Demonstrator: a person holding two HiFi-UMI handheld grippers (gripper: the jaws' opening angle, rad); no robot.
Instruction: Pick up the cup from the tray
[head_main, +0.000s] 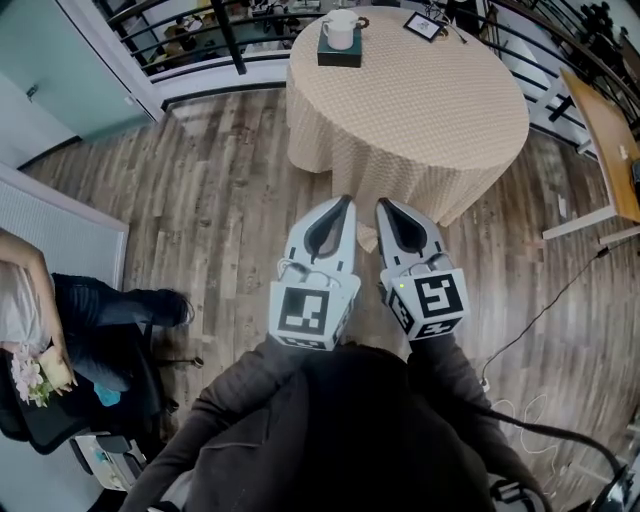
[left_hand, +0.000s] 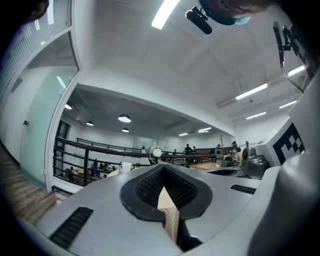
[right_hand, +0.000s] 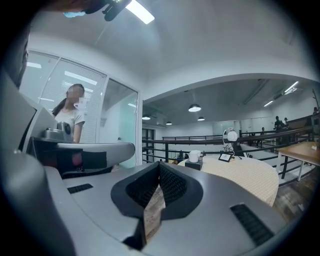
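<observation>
While the left tongs (head_main: 346, 202) and right tongs (head_main: 382, 204) hung clenched on nothing, side by side over the floor (head_main: 230, 180), the cup (head_main: 340, 30) sat on its tray (head_main: 339, 57) at the far edge of the desk (head_main: 430, 120) (well apart from me). I judged I should close in, release one pair, and approach level.

Round table (head_main: 420, 110), beige cloth, dark tray (head_main: 340, 59), small frame (head_main: 425, 26)

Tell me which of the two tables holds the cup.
The round table draped in beige cloth: the white cup stands on a dark tray at its far side. The wooden table at the right is uncovered.
</observation>
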